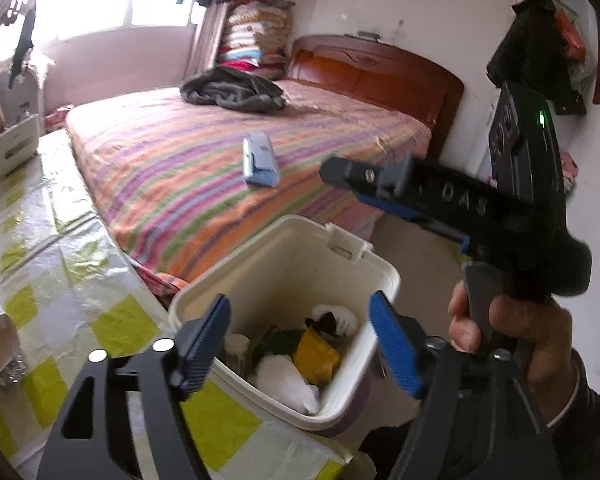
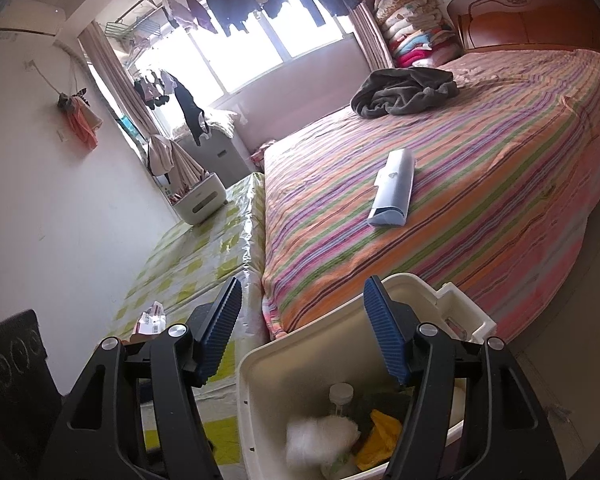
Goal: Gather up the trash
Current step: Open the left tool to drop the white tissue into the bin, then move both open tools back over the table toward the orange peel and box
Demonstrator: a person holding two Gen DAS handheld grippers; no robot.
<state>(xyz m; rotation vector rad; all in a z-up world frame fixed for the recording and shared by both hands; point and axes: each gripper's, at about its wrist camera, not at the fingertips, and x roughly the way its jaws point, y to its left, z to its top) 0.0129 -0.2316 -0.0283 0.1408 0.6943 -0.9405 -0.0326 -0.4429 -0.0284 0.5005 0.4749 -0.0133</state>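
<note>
A cream plastic bin stands on the floor between the bed and the worktop, which is covered with a glossy yellow-and-white checked sheet. The bin is open-topped, with a small lipped pocket on its far rim. Inside lies mixed trash: a crumpled white wad, a yellow wrapper, something dark green beside it, and a clear bottle with a pale cap standing against the near wall.

The left claw hangs over the bin with its blue ribbed pads spread wide and nothing between them. The right claw hovers above the bin's rim, likewise spread and empty; in the left view it shows from the side, held by a hand.

On the striped bedspread rests a long pale blue box, well apart from the bin, and further back a dark grey garment lies bunched.
</note>
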